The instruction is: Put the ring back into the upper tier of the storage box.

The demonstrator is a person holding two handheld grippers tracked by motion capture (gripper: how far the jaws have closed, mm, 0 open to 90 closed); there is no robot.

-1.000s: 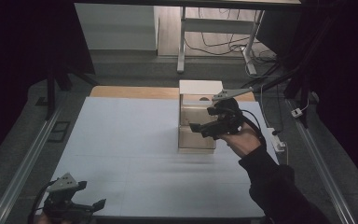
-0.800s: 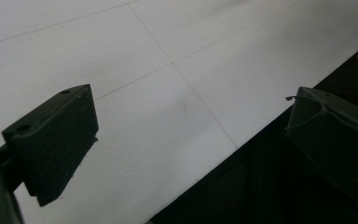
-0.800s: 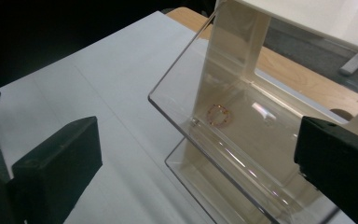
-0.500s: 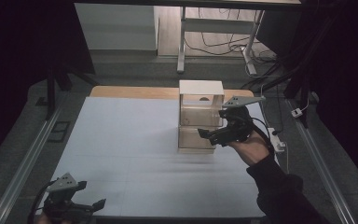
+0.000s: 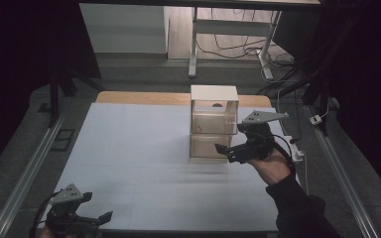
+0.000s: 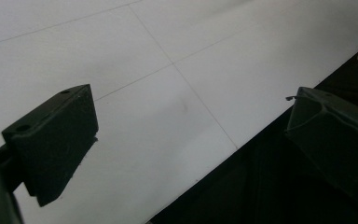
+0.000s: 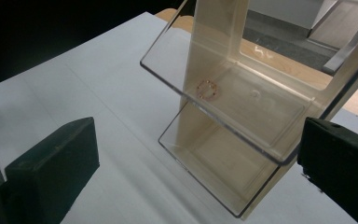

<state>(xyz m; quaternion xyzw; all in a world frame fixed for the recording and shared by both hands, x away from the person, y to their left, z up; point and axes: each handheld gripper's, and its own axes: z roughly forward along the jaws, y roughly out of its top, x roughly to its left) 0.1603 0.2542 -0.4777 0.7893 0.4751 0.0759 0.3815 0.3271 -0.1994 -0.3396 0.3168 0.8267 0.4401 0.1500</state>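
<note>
A clear two-tier plastic shelf box (image 5: pixel 214 124) stands upright on the white table, right of centre. In the right gripper view a small ring of reddish beads (image 7: pixel 208 89) lies on the floor of its upper tier (image 7: pixel 242 100); the lower tier looks empty. A hand holds my right gripper (image 5: pixel 224 152) just right of the box's lower tier, pointing at it, jaws wide open with nothing between them (image 7: pixel 196 172). At the table's front left corner my left gripper (image 5: pixel 101 218) sits low and open, with bare table and the table's edge between its jaws (image 6: pixel 191 135).
A white mat (image 5: pixel 139 148) covers the table, with a wooden strip (image 5: pixel 144 97) along the back. A power strip and cables (image 5: pixel 297 154) lie at the right edge. Metal rails (image 5: pixel 34 158) run down both sides. Desk legs (image 5: pixel 192 44) stand beyond the table.
My right gripper has drawn back from the front of the box, toward the person and slightly right. The left gripper has barely moved.
</note>
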